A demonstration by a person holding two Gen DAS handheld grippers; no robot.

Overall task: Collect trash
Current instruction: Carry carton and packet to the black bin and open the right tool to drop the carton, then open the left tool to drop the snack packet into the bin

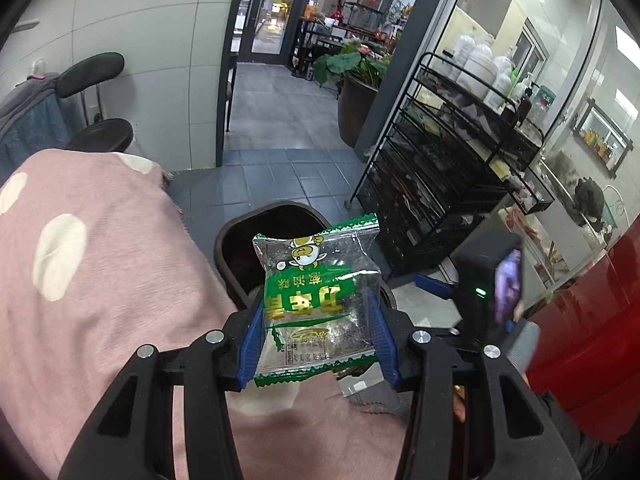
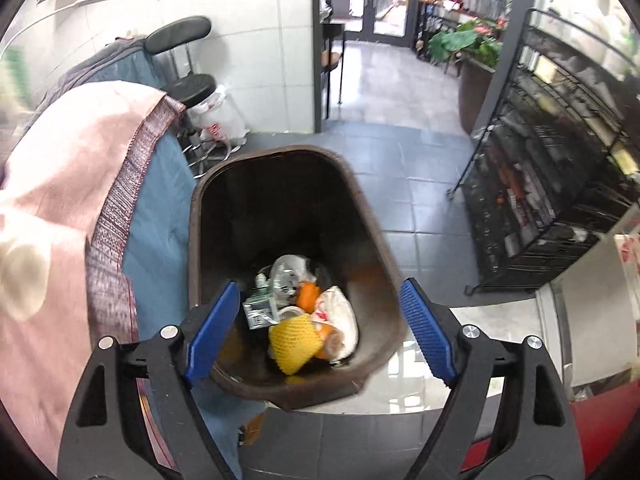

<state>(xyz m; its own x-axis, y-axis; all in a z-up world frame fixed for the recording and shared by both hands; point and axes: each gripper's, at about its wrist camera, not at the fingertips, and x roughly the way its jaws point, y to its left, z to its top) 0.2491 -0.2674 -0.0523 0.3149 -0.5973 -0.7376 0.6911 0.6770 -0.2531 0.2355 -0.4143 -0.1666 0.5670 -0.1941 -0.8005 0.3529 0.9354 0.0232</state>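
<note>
My left gripper [image 1: 318, 336] is shut on a clear and green snack wrapper [image 1: 316, 296], held upright above the pink spotted blanket [image 1: 80, 280]. A dark brown trash bin [image 1: 240, 248] stands on the floor just beyond the wrapper. My right gripper [image 2: 320, 328] is open and empty, hovering over the same bin [image 2: 368, 240]. Inside the bin lie a yellow foam net [image 2: 294, 344], orange peel [image 2: 308, 296], a white bag [image 2: 340, 312] and clear packaging [image 2: 286, 276]. The right gripper also shows in the left wrist view [image 1: 472, 280], at the right.
The pink blanket [image 2: 60, 220] over a blue cover [image 2: 160, 240] borders the bin on the left. A black wire rack [image 1: 440, 168] [image 2: 552, 160] stands on the right. A black stool [image 2: 192, 84] stands by the wall. A red surface [image 1: 580, 340] lies at the lower right.
</note>
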